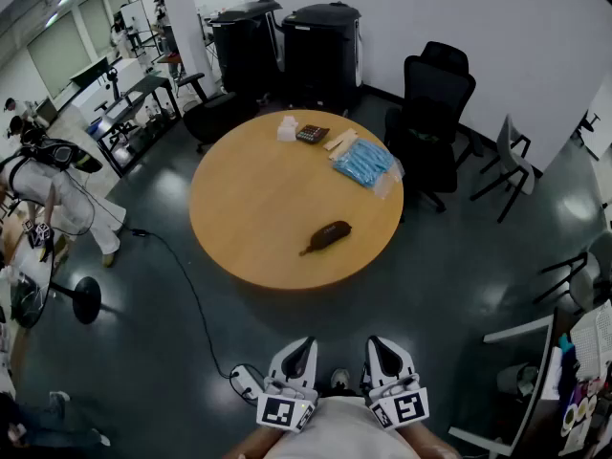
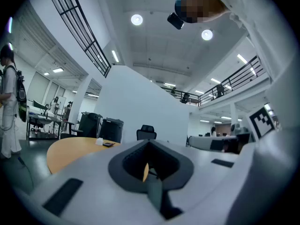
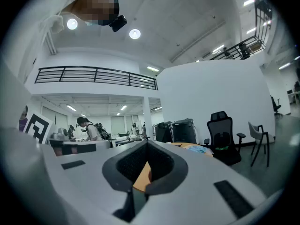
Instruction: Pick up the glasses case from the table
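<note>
**Case**: dark, slim, lying flat on the near half of the round table, a little right of its middle. The long axis runs from near-left to far-right, with a thin tail at the near-left end. Nothing touches it.

**Left gripper**: jaws together, holding nothing, drawn in by the person's body and well apart from the case.

**Right gripper**: the same, jaws closed and empty.

**Relation:** the case lies straight ahead, far from both grippers and between their lines. It is judged slightly nearer the left one. A reach across the near table edge is needed.

**Far side of table:** blue packet, small dark device, white box.

**Writing:** none readable. Only square markers show on the gripper cubes.
</note>
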`<move>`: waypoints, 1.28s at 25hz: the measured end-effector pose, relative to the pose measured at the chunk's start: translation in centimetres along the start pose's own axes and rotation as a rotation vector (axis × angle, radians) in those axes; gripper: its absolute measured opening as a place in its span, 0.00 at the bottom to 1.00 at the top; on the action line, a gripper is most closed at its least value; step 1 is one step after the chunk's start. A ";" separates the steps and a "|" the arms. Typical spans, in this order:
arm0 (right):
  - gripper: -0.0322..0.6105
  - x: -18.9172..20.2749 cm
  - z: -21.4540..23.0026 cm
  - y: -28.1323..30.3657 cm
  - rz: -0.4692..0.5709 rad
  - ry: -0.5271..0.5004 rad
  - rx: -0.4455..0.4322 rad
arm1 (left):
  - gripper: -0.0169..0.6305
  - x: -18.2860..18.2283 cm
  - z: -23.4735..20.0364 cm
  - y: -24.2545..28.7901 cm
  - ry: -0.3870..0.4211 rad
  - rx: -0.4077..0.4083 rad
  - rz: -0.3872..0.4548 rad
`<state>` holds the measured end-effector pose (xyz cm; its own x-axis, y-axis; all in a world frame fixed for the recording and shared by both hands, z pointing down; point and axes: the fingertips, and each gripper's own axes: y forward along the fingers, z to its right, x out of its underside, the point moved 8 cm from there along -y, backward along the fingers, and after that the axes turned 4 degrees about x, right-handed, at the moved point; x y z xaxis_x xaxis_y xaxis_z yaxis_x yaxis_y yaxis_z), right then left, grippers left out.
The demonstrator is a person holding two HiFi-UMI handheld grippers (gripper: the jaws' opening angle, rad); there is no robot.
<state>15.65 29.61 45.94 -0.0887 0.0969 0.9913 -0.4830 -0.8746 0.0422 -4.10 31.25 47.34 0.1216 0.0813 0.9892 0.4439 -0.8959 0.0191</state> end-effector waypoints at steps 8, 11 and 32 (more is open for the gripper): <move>0.07 -0.1 0.4 0.6 0.002 0.001 -0.007 | 0.04 0.0 -0.2 0.5 -0.005 -0.008 -0.002; 0.07 0.0 0.5 0.8 0.000 0.006 -0.013 | 0.04 0.0 -0.3 0.6 -0.002 -0.012 -0.004; 0.07 1.5 7.3 7.4 -0.057 0.044 -0.055 | 0.04 3.0 -4.7 7.1 0.008 -0.144 -0.092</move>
<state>18.32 19.76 48.62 -0.0974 0.1680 0.9810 -0.5354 -0.8397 0.0907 -4.81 23.10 51.11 0.0793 0.1627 0.9835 0.3208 -0.9383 0.1294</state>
